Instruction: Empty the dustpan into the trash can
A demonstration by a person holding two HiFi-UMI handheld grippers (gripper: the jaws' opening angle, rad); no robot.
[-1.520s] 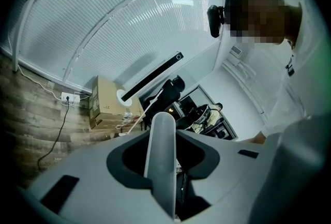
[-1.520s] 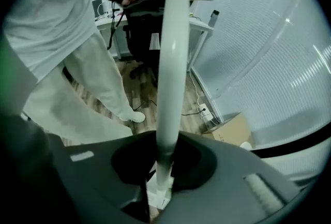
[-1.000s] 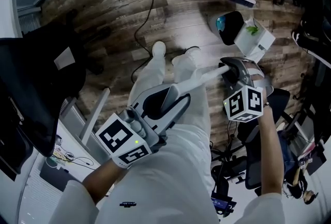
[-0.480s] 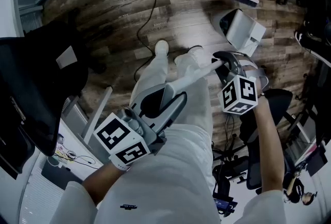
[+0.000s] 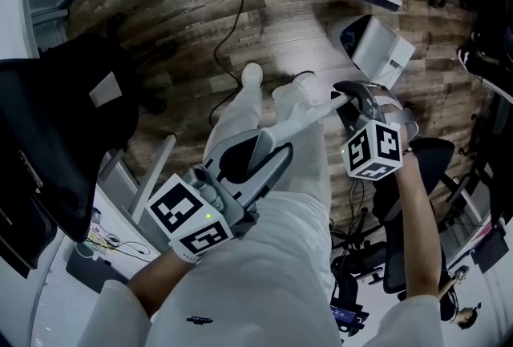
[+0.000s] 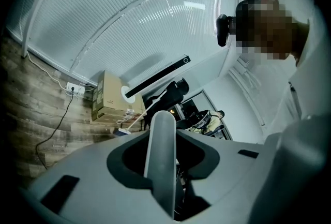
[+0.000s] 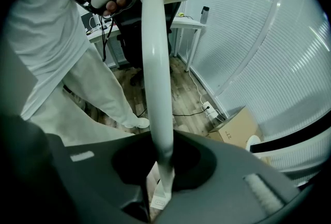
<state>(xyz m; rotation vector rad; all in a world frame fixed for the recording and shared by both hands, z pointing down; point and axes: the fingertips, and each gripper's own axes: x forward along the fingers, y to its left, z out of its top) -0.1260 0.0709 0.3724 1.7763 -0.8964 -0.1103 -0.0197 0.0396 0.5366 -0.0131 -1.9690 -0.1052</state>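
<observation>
Left gripper (image 6: 163,166) and right gripper (image 7: 163,166) both clamp the dustpan handle (image 5: 300,123), which slants toward the trash can (image 5: 350,34).

White trousers (image 5: 272,273) and white shoes (image 5: 251,74) fill centre frame. The left gripper (image 5: 268,155) and right gripper (image 5: 353,101) are grey. Each carries a cube of black-and-white square markers, and a green light shows lower left.

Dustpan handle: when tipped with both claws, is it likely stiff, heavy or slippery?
Probably stiff: the dustpan handle runs straight between the left claw and right claw. Its smooth, rounded white surface could twist or slide in a loose grip. It is a slim tube, so likely light.
</observation>
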